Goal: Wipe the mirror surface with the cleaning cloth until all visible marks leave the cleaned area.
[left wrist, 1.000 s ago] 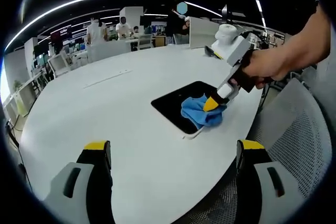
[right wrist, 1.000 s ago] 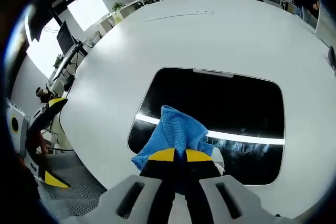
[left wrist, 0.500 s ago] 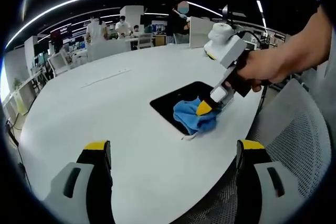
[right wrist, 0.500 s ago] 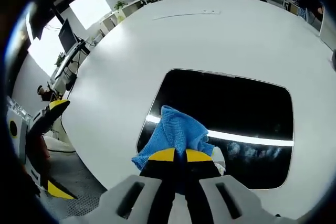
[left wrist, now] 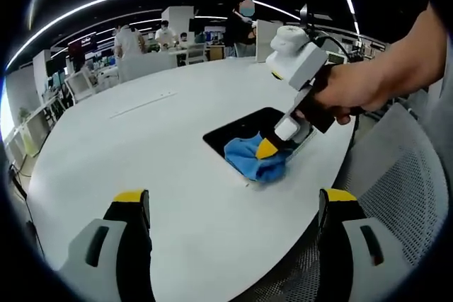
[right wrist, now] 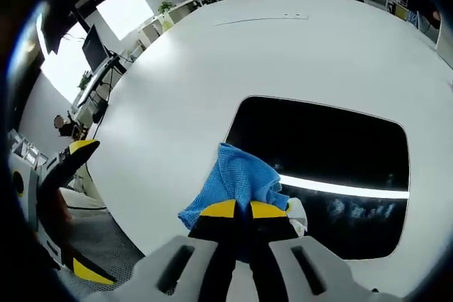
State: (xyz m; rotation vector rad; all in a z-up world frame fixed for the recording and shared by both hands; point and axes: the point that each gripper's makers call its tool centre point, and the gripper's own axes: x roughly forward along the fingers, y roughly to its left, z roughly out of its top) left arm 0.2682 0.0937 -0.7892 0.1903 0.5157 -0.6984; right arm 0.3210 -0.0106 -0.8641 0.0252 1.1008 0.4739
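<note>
A dark rectangular mirror [right wrist: 333, 160] lies flat on the white oval table [right wrist: 184, 83]. The blue cleaning cloth [right wrist: 237, 183] is pinched between the yellow-tipped jaws of my right gripper [right wrist: 243, 209] and rests on the mirror's near left edge. Pale smudges show on the glass to the right of the cloth. In the left gripper view, a hand holds the right gripper [left wrist: 266, 149] with the cloth [left wrist: 249, 160] pressed on the mirror [left wrist: 244, 129]. My left gripper [left wrist: 233, 199] hangs open over the table's near side, well short of the mirror.
A grey mesh chair [left wrist: 396, 196] stands by the table's right side. The left gripper [right wrist: 60, 196] shows at the left of the right gripper view. Desks, monitors and people stand far behind the table.
The right gripper has dragged the cloth leftward across the mirror toward its left edge. The left gripper has stayed put.
</note>
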